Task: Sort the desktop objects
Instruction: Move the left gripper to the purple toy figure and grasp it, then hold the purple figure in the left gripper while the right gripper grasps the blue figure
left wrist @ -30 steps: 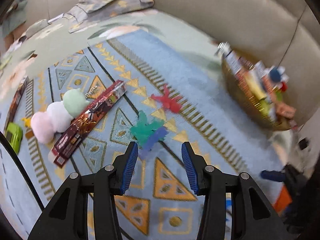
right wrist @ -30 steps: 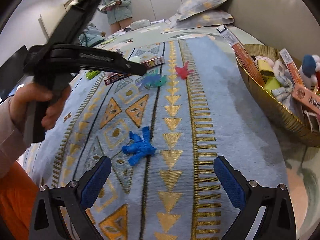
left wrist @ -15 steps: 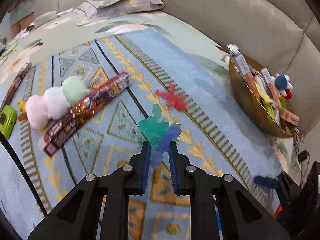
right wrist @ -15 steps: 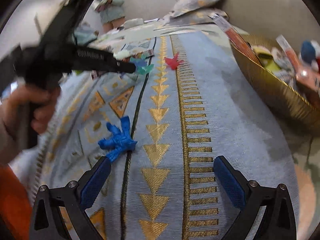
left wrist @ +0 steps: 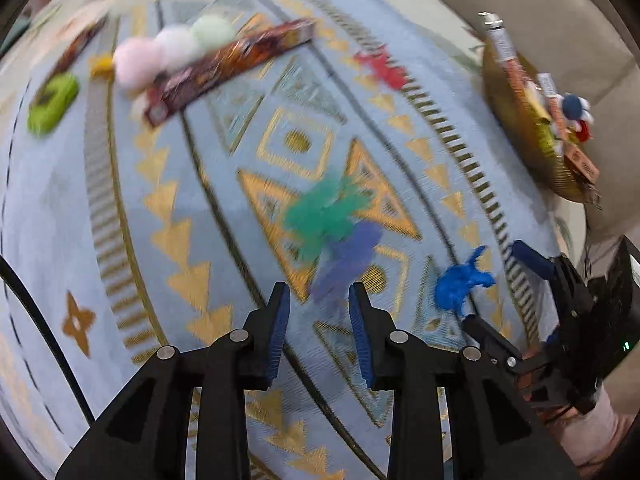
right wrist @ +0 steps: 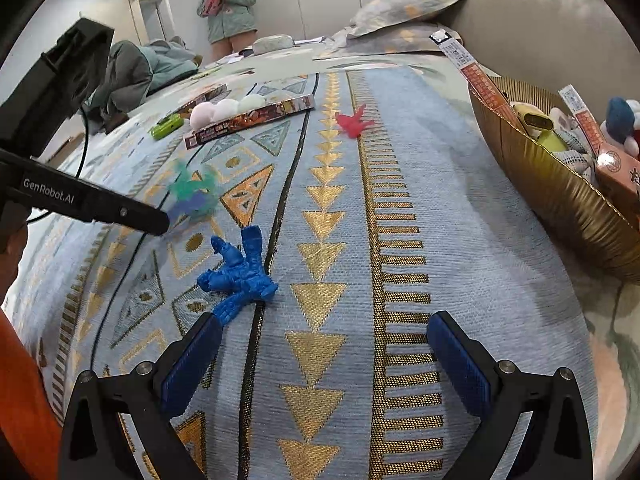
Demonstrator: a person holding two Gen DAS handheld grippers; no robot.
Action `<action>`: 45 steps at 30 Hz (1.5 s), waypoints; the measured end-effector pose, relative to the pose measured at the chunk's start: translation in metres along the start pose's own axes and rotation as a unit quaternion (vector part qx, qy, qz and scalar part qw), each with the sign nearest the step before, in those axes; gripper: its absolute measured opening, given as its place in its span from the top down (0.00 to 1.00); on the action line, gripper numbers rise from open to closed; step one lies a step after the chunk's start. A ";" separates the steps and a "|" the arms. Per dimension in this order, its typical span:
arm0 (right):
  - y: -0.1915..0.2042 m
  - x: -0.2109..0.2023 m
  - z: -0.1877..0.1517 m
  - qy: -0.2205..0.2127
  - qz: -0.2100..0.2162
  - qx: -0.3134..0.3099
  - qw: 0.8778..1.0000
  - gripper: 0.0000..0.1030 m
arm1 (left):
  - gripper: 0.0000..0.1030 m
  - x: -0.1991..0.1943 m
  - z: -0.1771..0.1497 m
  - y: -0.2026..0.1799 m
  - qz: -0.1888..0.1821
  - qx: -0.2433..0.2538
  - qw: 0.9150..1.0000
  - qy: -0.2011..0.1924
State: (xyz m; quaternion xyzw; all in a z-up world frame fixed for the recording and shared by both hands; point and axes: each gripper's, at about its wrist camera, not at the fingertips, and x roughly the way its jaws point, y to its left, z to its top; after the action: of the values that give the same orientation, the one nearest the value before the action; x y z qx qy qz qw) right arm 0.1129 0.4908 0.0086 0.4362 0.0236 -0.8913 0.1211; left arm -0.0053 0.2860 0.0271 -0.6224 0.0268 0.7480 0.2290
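Observation:
My left gripper (left wrist: 318,304) is shut on a purple toy figure (left wrist: 348,260) with a green figure (left wrist: 324,216) stuck to it, both blurred and lifted above the blue patterned cloth. The pair also shows in the right wrist view (right wrist: 192,196) at the tip of the left gripper. My right gripper (right wrist: 324,352) is open wide and empty, low over the cloth; a blue figure (right wrist: 240,272) lies just ahead of its left finger and also shows in the left wrist view (left wrist: 460,280). A red figure (right wrist: 354,122) lies farther back.
A gold basket (right wrist: 560,184) holding boxes and toys stands at the right. A long brown box (right wrist: 252,118), pastel plush balls (right wrist: 224,110) and a green toy car (right wrist: 166,126) lie at the far left. A person (right wrist: 228,4) stands in the background.
My left gripper closed on the purple and green figures, lifted them and carried them toward the right gripper. The right gripper moved closer to the blue figure.

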 end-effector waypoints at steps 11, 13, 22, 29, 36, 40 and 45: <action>0.006 0.003 -0.001 -0.008 -0.015 -0.012 1.000 0.00 | 0.73 -0.002 0.006 -0.014 -0.021 0.033 0.999 -0.029; 0.007 0.004 -0.001 -0.009 -0.015 -0.012 1.000 0.00 | 0.73 0.002 0.008 -0.016 -0.019 0.033 0.999 -0.033; 0.008 0.005 -0.002 -0.010 -0.018 -0.013 1.000 0.00 | 0.86 0.009 0.006 -0.035 0.008 0.061 0.996 -0.062; 0.007 0.004 -0.004 -0.012 -0.020 -0.013 1.000 0.00 | 0.88 -0.044 -0.027 -0.030 -0.109 -0.038 0.992 -0.055; 0.009 -0.001 0.000 0.007 -0.021 -0.004 1.000 0.00 | 0.88 -0.047 -0.063 -0.025 -0.052 -0.075 0.993 -0.077; 0.021 -0.018 0.014 -0.013 0.007 -0.002 1.000 0.00 | 0.88 -0.032 -0.062 -0.013 0.015 -0.085 0.994 -0.070; 0.040 0.003 0.032 -0.002 -0.046 -0.034 0.998 0.00 | 0.87 -0.015 -0.061 -0.001 0.010 -0.102 0.994 -0.046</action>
State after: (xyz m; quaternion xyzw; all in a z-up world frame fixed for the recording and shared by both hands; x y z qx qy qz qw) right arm 0.0957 0.4471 0.0292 0.4284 0.0736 -0.8956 0.0943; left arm 0.0533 0.2626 0.0276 -0.6074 -0.0539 0.7767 0.1578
